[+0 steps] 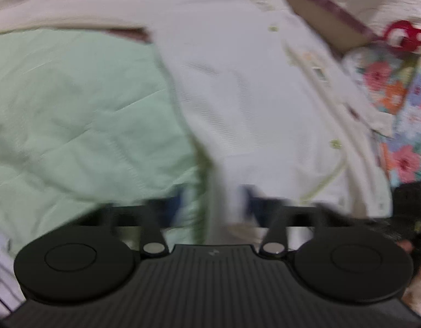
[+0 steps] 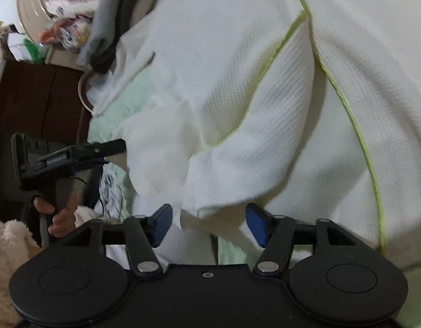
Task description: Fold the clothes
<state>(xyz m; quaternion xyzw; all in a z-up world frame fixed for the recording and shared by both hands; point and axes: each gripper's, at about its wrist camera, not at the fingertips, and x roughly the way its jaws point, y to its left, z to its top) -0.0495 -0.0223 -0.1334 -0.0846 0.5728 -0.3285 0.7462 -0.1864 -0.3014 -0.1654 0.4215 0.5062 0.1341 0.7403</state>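
White waffle-knit fabric of a garment (image 2: 237, 95), edged with thin lime-green stitching, was seen draped over a pale green sheet (image 1: 73, 109) on the bed, with a floral quilt (image 1: 401, 104) lying beyond it. The right tool (image 2: 209, 225) was held wide apart, its blue pads (image 2: 161, 224) set on either side of a hanging corner of the cloth without pressing it. The left tool (image 1: 210, 205) was blurred; cloth passed between its fingers, but its grip could not be told.
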